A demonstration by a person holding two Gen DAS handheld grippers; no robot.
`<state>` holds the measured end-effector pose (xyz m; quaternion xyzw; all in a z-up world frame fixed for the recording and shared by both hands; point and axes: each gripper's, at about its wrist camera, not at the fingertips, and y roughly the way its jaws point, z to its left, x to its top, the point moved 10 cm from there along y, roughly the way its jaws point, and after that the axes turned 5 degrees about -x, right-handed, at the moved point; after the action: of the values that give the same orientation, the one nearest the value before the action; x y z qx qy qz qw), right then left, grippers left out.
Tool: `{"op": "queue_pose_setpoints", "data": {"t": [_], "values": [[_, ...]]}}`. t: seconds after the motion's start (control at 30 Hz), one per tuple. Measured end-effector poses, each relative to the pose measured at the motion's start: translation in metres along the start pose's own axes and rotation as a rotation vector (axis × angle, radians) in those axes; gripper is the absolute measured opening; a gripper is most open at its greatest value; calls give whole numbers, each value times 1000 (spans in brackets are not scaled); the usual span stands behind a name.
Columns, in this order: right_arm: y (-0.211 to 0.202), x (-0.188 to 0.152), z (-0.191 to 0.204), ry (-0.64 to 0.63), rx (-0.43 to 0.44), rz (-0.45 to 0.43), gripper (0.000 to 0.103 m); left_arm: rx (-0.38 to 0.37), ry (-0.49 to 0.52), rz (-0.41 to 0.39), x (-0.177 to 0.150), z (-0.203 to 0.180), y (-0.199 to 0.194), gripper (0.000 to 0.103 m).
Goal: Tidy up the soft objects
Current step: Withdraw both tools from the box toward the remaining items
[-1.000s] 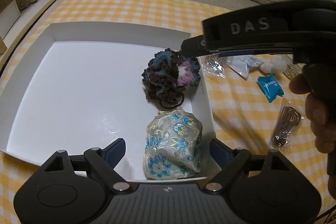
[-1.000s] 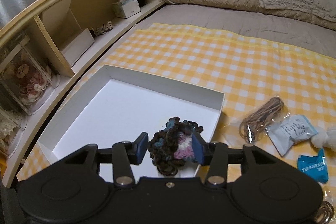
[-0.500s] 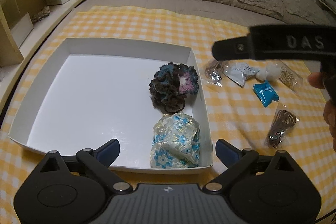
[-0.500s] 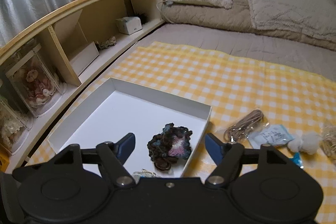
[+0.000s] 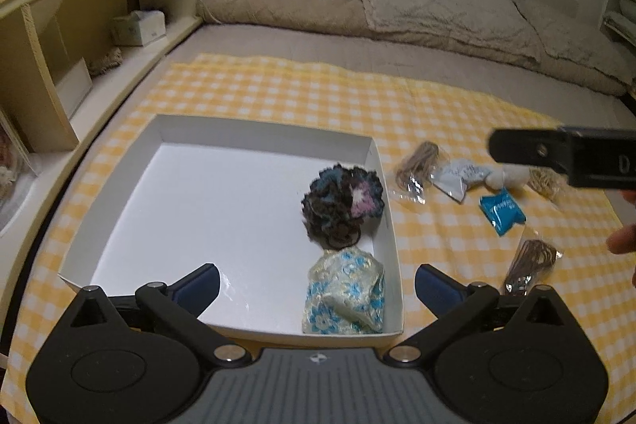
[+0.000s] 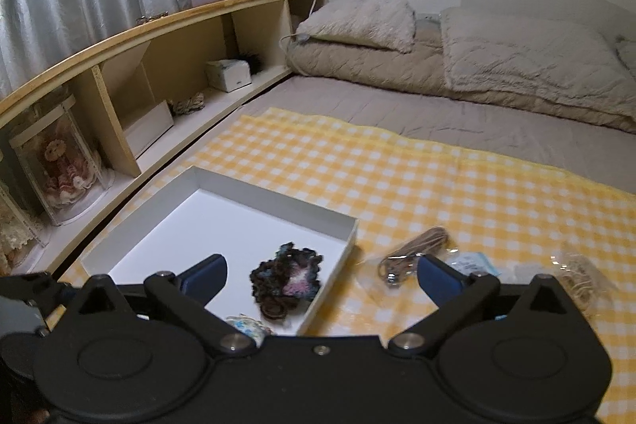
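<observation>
A white shallow box (image 5: 262, 134) lies on the yellow checked cloth. Inside, at its right side, sit a dark crocheted scrunchie (image 5: 342, 203) and a blue-flowered fabric pouch (image 5: 344, 299). Both also show in the right wrist view: scrunchie (image 6: 286, 279), pouch (image 6: 244, 326), box (image 6: 346, 227). My left gripper (image 5: 316, 285) is open and empty, raised over the box's near edge. My right gripper (image 6: 320, 275) is open and empty, raised near the box's right wall. Its body (image 5: 564, 155) crosses the right of the left wrist view.
Right of the box lie small packets: a brown cord bag (image 5: 417, 165), a white sachet (image 5: 459, 175), cotton balls (image 5: 505, 177), a blue packet (image 5: 501, 211), another cord bag (image 5: 530, 263). A wooden shelf (image 6: 131, 74) runs along the left. Pillows and bedding (image 5: 437, 6) lie behind.
My right gripper opened, let go of the scrunchie in the box, and rose back to the right. My left gripper pulled back and up from the pouch.
</observation>
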<state>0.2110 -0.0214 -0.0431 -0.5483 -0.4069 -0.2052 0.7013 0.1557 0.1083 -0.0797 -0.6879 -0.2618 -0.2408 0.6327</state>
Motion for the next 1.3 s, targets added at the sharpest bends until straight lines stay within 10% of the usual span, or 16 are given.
{"op": "queue_pose_setpoints", "data": {"t": [0.7, 1.3], "values": [[-61, -18, -113, 110, -186, -56, 103, -10, 103, -186, 47, -57, -20, 103], [-56, -72, -192, 260, -317, 70, 94, -151, 170, -207, 77, -113, 45, 103]]}}
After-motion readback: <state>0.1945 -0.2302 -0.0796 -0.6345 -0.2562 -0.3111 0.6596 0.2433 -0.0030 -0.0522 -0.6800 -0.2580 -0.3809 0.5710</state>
